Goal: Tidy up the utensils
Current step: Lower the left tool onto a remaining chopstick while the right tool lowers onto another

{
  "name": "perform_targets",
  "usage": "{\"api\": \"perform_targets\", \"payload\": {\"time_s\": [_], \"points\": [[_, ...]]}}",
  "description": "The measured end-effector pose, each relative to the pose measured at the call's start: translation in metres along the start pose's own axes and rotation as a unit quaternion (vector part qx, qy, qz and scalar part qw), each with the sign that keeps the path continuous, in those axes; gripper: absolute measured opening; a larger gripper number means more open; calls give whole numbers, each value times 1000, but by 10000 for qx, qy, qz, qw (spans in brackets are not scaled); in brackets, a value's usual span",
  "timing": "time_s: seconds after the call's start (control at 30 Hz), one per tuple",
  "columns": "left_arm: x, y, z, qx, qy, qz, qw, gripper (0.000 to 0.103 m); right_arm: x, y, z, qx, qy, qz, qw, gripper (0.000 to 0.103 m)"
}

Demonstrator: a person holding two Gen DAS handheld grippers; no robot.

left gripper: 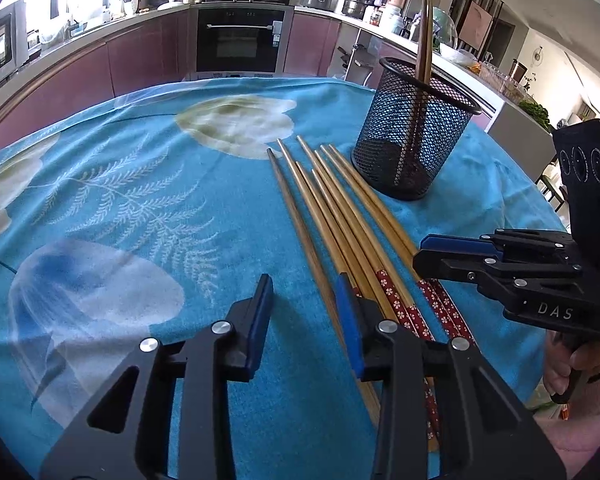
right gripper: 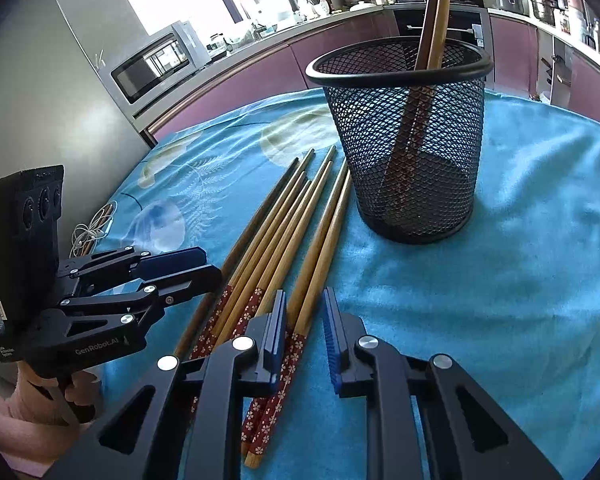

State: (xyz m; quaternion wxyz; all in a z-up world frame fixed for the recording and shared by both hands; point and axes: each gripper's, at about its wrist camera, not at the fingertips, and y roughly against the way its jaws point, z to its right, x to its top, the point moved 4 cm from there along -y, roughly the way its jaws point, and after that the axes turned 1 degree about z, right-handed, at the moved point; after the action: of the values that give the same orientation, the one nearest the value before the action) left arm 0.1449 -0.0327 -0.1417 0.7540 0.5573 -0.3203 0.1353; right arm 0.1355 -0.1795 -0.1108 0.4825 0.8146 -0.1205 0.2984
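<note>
A blue floral cloth (left gripper: 120, 200) is covering the worktop, and a kitchen with an oven (left gripper: 240, 40) and plum cabinet fronts is curving round behind it. The chopsticks (left gripper: 340, 220) are lying side by side on the cloth, seven as far as I can count, their red flowered ends pointing back toward the fingers. Ahead of both sets of fingers one black mesh holder (right gripper: 404, 136) is standing upright, with two more chopsticks (right gripper: 432, 20) leaning inside it.

The left gripper (left gripper: 306, 312) is hanging over the darkest stick at the left edge of the row, its fingers parted and grasping nothing. The right gripper (right gripper: 304, 320) is poised over the rightmost pair, fingers narrowly parted and not pressing on them.

Only the right view is showing a microwave (right gripper: 156, 60) and a coiled white cable (right gripper: 92, 232); only the left is showing the dining area beyond the counter.
</note>
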Motion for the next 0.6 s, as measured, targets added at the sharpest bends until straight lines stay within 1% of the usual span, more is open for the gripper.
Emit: {"api": "perform_targets", "payload": {"time_s": [0.07, 0.13, 0.2, 0.27, 0.37, 0.47, 0.6], "points": [[1, -1, -1, 0, 17, 2, 10000, 33, 0, 0, 1, 98, -54, -4, 9999, 18], [1, -1, -2, 24, 19, 9, 10000, 33, 1, -1, 4, -41, -27, 1, 10000, 18], [2, -2, -2, 31, 15, 8, 10000, 33, 2, -1, 5, -33, -66, 5, 10000, 18], [3, -3, -3, 29, 11, 2, 10000, 32, 2, 0, 7, -148, -24, 18, 9999, 15], [3, -3, -3, 44, -11, -13, 10000, 31, 2, -1, 9, -198, -26, -4, 9998, 15], [5, -6, 0, 65, -78, -61, 9999, 34, 6, -6, 3, -413, 186, -37, 9990, 15], [8, -12, 4, 160, -227, -88, 9996, 33, 12, -16, -6, -675, 509, -30, 9964, 15]]}}
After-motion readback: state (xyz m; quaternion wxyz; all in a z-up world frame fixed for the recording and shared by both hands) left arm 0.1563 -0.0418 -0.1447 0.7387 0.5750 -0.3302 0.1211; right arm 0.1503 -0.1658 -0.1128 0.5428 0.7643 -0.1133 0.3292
